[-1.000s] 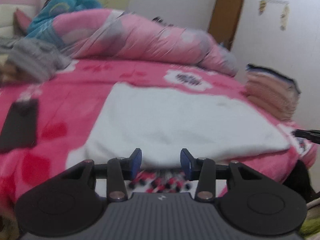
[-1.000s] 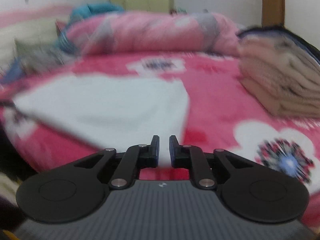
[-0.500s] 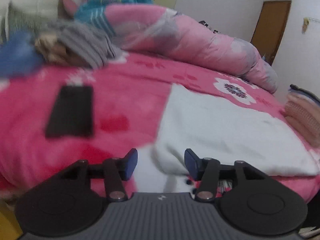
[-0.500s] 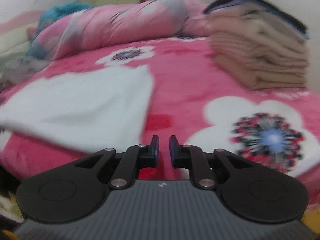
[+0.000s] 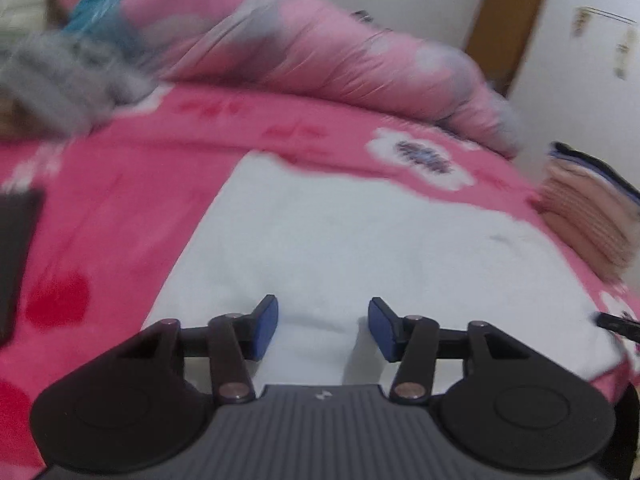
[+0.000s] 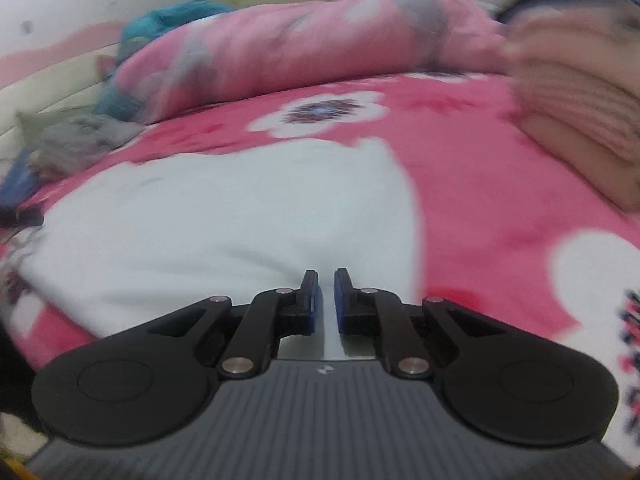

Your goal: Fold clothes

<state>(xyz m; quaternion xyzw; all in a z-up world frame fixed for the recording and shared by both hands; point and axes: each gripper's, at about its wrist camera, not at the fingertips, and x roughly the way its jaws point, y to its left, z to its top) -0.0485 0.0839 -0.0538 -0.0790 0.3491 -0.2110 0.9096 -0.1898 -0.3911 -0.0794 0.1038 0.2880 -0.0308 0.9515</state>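
A white garment (image 5: pixel 360 248) lies spread flat on a pink flowered bed (image 5: pixel 120 200). The left gripper (image 5: pixel 323 326), jaws wide apart and empty, hovers at its near edge; the right gripper (image 6: pixel 324 300), jaws nearly closed with nothing visibly between them, hangs over the near hem beside stacked folded clothes (image 6: pixel 576 120).

a: what's the garment like?
b: a white cloth (image 5: pixel 360 248), plain, spread flat on the pink flowered bedspread (image 5: pixel 132 184).
a: folded?
b: can't tell; it lies as a rough rectangle with its near edge at the bed's edge, slightly rumpled there.
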